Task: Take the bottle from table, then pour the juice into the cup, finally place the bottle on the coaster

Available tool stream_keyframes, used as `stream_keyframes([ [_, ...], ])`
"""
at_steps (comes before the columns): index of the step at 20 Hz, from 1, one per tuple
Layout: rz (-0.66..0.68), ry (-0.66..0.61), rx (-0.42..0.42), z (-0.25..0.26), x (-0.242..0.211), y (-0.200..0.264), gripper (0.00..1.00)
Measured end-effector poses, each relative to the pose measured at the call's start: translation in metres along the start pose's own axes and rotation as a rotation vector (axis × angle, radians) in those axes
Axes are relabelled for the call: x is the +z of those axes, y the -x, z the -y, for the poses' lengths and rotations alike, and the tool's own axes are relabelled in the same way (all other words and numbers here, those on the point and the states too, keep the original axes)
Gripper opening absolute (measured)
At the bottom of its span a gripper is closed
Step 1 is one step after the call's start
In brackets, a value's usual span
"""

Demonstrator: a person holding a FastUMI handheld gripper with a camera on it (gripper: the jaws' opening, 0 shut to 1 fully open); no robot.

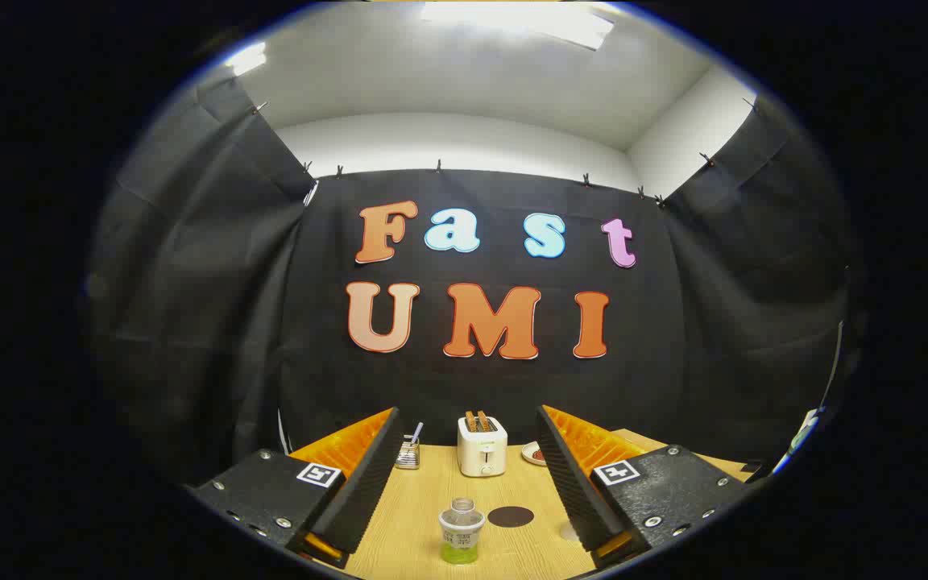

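A small clear bottle [461,531] with green juice in its bottom stands upright on the wooden table [424,532], between my two fingers and a little ahead of them. A dark round coaster [511,516] lies flat just to the right of the bottle. My gripper [468,435] is open wide, with nothing between its fingers, raised above the near part of the table. A pale round thing [569,531] sits at the inner edge of the right finger, mostly hidden; I cannot tell what it is.
A white toaster [482,445] with two slices in it stands at the back of the table. Left of it is a small wire holder [408,453] with a utensil. A small plate [534,454] lies right of the toaster. Black cloth walls close the booth.
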State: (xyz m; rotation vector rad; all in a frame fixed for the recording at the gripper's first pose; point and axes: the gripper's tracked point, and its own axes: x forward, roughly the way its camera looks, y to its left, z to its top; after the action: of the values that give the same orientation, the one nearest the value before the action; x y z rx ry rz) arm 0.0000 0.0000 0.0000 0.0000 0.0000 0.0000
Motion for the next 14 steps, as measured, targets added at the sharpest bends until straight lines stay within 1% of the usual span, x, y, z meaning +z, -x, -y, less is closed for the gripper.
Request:
stream_keyframes([
  [5, -0.012, 0.012, -0.003, 0.004, -0.004, 0.002, 0.98],
  [8, -0.015, 0.013, 0.018, 0.000, -0.005, 0.004, 0.98],
  [10, -0.025, 0.019, 0.007, 0.003, -0.009, 0.005, 0.98],
  [14, -0.032, 0.027, 0.020, -0.002, -0.011, 0.004, 0.98],
])
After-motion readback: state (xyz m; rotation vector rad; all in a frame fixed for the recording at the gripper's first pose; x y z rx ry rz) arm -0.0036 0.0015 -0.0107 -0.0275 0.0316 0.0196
